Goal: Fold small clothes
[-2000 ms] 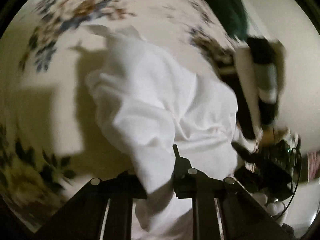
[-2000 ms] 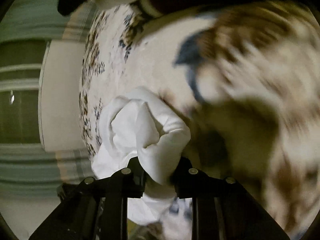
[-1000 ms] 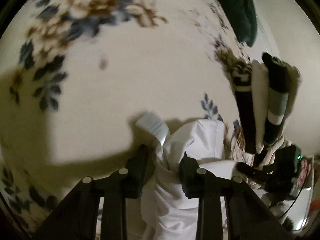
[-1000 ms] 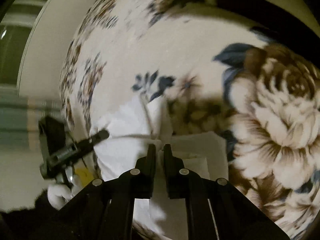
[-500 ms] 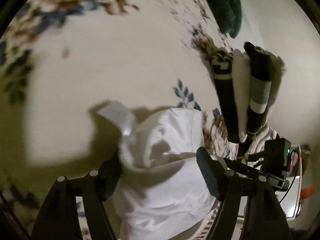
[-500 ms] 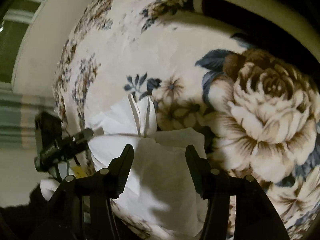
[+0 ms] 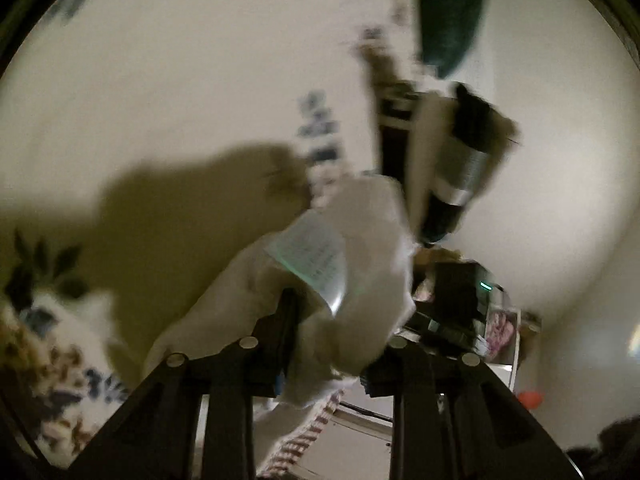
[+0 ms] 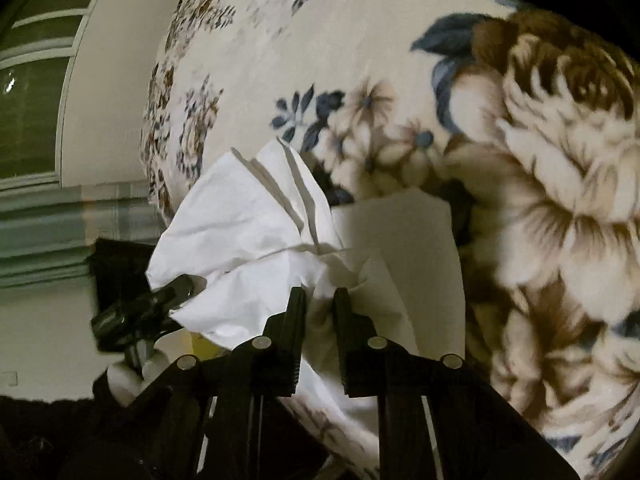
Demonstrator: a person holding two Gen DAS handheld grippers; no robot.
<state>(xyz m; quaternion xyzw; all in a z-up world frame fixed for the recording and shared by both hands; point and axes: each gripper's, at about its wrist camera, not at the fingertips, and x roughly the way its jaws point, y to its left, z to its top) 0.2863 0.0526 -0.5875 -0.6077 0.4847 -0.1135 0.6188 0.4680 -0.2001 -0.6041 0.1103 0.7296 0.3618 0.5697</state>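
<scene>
Item: white garment [image 8: 256, 232], small, crumpled, with a printed care label [image 7: 316, 260] turned outward. Location: near the edge of the floral blanket [image 8: 400, 40], bunched between my two tools, part of it lifted off the surface.

Right gripper [image 8: 320, 300]: jaws drawn close together, pinching a gathered wad of the white cloth. The grip looks narrow and takes in several layers at once.

Left gripper [image 7: 336, 320]: cloth sits between its fingers and drapes over them; the view is blurred, and the right-hand finger is hidden by fabric, so I cannot tell whether it is clamped or merely cradling the cloth.

Also present: folded dark striped items [image 7: 460, 160] further along the blanket; dark green cushion [image 7: 448, 12] beyond them.

Risks, as I judge them:
- Bunched layers in my right pinch may give a crooked fold or drag a hidden layer along.
- If my left hold is loose, the cloth may slip out when I pull it taut.
- The garment lies close to the blanket's edge; a slack release could let it slide off.
</scene>
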